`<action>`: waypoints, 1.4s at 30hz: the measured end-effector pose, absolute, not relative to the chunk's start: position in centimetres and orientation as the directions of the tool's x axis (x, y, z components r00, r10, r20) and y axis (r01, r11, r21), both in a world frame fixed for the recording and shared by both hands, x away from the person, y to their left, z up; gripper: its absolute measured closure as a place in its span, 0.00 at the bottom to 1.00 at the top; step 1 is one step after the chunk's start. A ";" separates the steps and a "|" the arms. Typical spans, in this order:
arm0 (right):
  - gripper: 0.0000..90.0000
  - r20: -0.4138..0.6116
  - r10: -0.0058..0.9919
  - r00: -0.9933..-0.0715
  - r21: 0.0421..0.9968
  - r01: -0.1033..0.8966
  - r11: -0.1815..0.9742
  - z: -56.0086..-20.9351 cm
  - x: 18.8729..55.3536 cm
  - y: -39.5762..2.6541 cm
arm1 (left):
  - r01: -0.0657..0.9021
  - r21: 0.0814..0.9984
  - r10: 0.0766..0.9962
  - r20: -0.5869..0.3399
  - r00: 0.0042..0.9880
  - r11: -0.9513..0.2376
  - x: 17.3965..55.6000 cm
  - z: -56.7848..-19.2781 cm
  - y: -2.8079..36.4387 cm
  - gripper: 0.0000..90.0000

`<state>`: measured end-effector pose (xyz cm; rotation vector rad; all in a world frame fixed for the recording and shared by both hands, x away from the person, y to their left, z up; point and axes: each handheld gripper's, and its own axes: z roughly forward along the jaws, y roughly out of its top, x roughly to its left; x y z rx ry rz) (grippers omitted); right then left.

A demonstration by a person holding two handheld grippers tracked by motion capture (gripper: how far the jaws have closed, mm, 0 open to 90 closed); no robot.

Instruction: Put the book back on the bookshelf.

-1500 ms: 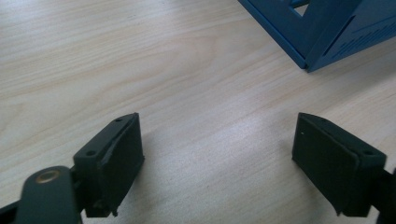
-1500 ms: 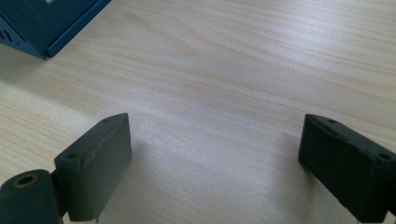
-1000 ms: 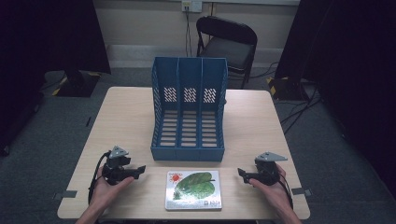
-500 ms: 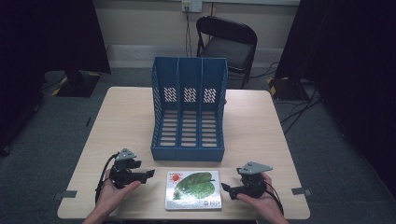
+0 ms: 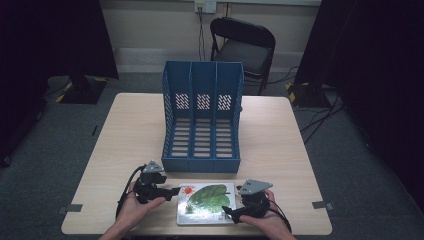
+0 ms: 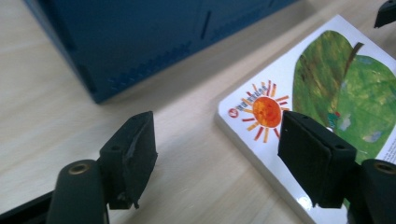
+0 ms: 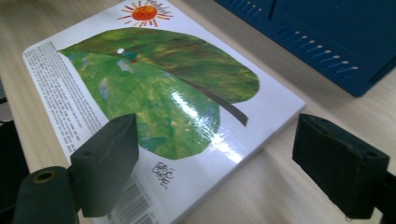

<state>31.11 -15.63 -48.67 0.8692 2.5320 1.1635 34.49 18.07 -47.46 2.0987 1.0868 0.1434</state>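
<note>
Both tongs, your left gripper and right gripper, stood with jaws apart flanking the book, which lay ungripped before the blue file rack, so everything remained undone.

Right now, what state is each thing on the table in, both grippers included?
Blue plastic three-slot file rack: upright, all slots empty.
Picture book with the green leaf cover: closed, flat on the wooden table, barcode side up.
Left gripper: open, straddling the book's sun corner.
Right gripper: open, straddling the book's opposite corner.
</note>
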 end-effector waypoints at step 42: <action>0.08 0.072 0.504 -0.861 0.734 0.388 0.557 -49.5 29.9 -15.3 | 0.668 0.684 0.692 -0.331 0.642 -0.293 33.9 -49.6 14.9 0.19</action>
